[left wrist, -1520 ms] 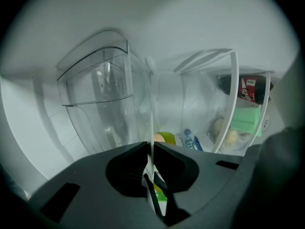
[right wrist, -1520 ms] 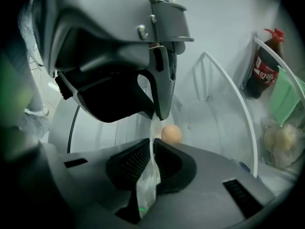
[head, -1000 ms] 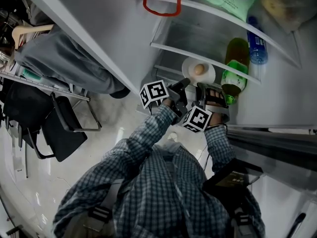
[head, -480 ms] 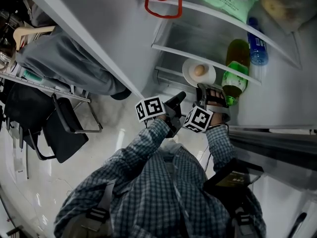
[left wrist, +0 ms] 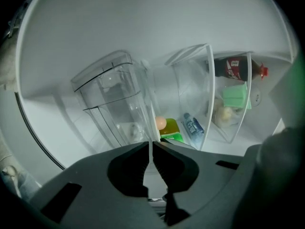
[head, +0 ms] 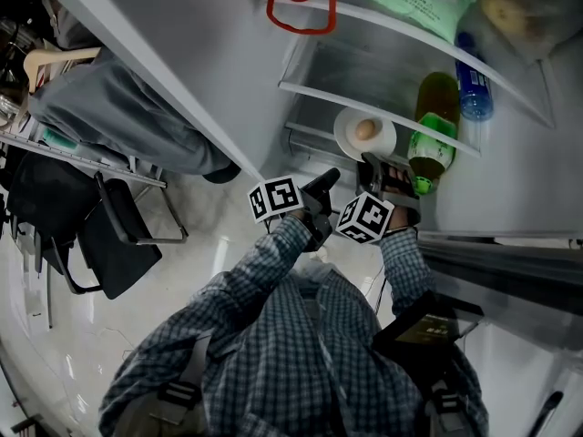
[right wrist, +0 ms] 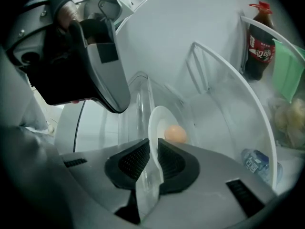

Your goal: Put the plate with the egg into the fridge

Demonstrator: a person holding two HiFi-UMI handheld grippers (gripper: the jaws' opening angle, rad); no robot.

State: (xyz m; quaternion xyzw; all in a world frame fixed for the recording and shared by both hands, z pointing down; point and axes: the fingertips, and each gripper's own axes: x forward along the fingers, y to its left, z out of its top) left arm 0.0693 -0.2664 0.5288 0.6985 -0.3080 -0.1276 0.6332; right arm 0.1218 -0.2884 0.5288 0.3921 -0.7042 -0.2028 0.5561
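The plate (head: 347,137) is clamped by the right gripper (head: 371,162), inside the fridge (head: 510,176) at 12 o'clock; left gripper (head: 328,178) is closed up, empty. If tilted, egg (head: 366,129) could be rolled into the bottle (head: 426,148) at 3 o'clock.

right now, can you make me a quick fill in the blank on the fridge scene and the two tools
1. The right tool grips the plate by its ____.
2. The only food on the plate is one ____.
3. The left tool is shut, and between its jaws there is ____.

Missing words: rim; egg; nothing
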